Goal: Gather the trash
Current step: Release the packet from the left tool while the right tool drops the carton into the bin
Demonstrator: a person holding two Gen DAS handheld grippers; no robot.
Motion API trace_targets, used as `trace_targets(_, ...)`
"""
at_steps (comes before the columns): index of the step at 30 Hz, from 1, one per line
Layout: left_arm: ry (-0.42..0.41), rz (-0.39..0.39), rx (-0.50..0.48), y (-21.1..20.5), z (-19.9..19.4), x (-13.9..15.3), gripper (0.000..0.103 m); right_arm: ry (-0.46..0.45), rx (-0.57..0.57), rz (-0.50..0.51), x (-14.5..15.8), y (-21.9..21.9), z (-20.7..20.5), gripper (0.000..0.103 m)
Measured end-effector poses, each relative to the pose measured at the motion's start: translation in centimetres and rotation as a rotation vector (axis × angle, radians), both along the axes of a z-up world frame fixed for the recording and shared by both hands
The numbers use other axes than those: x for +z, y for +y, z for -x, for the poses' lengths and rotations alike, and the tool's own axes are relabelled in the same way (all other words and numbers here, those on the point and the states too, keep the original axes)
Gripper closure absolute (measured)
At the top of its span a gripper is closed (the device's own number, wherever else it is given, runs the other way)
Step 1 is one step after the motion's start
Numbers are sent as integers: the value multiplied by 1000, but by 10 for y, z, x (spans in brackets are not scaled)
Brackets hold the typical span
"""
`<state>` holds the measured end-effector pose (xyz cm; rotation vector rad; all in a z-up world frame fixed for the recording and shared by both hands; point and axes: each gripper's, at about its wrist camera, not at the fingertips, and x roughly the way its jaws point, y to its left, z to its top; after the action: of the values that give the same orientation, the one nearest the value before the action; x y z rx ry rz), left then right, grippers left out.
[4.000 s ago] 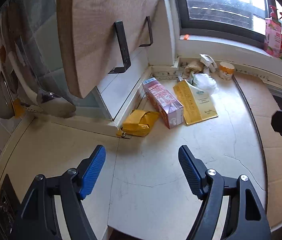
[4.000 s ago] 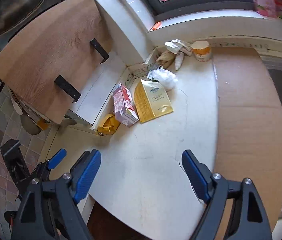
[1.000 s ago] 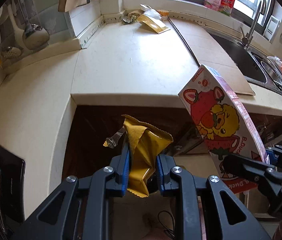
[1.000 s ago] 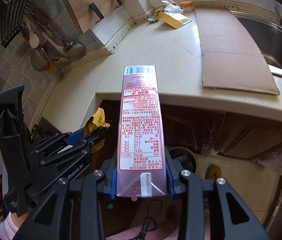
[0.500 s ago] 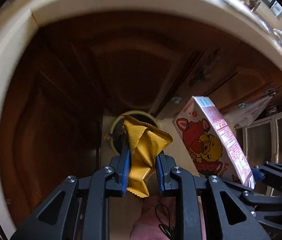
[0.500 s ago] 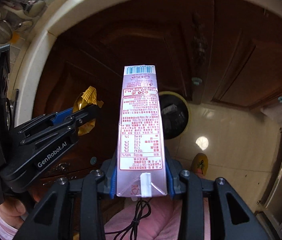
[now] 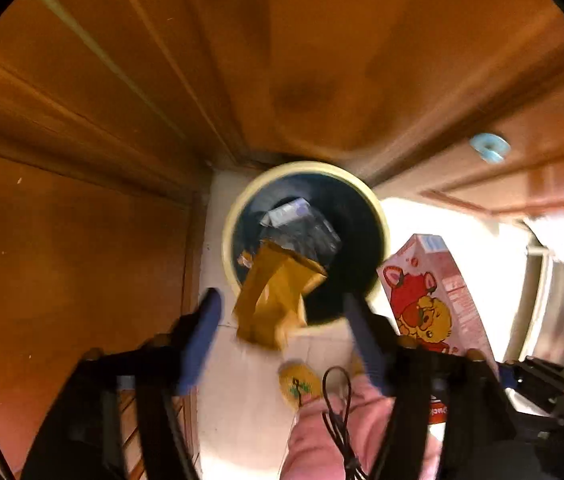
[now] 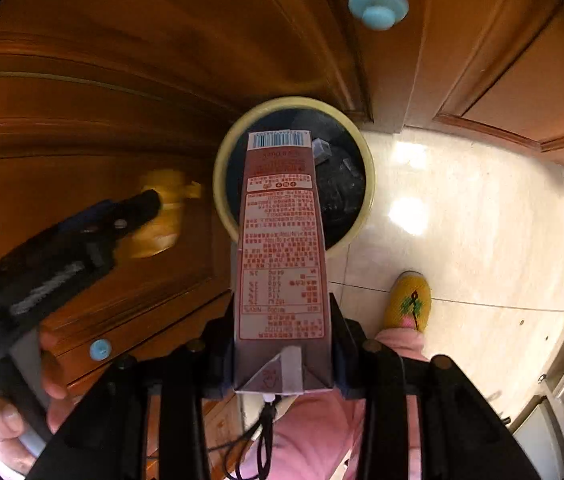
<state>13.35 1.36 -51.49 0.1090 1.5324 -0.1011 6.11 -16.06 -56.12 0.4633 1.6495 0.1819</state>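
Above the bin (image 7: 305,240), which stands on the tiled floor (image 8: 461,216) in the corner of the wooden cabinets (image 7: 82,120), both grippers point down at its dark mouth. The left gripper (image 7: 282,322) has just been opening: its blue fingers (image 7: 202,332) stand wide apart and the yellow wrapper (image 7: 276,296) hangs loose between them, touching neither, over the near rim of the bin. It looks like a crumpled foil pouch, light and limp, so I judge it will flutter and could catch the rim or land on the floor just short of it. The right gripper (image 8: 282,364) has its fingers clamped on the lower sides of the pink carton (image 8: 282,248), which stands upright along them, barcode end out over the bin. The carton seems stiff, light cardboard with flat faces, easy to pinch across its narrow width as now; squeezed harder it would likely dent. Held this way it should drop straight in once it is let go. A person's pink sleeve and a yellow slipper (image 8: 409,304) show below, beside the bin, where some trash already lies
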Motion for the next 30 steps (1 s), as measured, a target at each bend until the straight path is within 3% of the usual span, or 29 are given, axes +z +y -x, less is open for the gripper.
trace_targets(5, -11, -30, 49, 19, 3, -2, 32, 35, 35, 13, -25, 10, -20, 65)
trace_targets(11, -23, -40, 80, 42, 16, 9, 32, 53, 57, 33, -23, 30, -42, 60)
trace_targets(12, -27, -40, 85, 43, 19, 10, 32, 52, 60, 33, -22, 30, -43, 56)
trace_targets(14, -31, -36, 105, 48, 22, 15, 32, 40, 59, 39, -16, 34, -48, 23)
trace_targets(16, -33, -25, 127, 53, 25, 18, 32, 0, 54, 57, -6, 38, -50, 16)
trace_targets(24, -69, -5, 166, 57, 32, 49, 32, -1, 69, 42, 26, 32, -23, 16)
trace_targets(30, -108, 3, 141, 49, 37, 91, 32, 8, 72, 44, 54, 35, -22, 16)
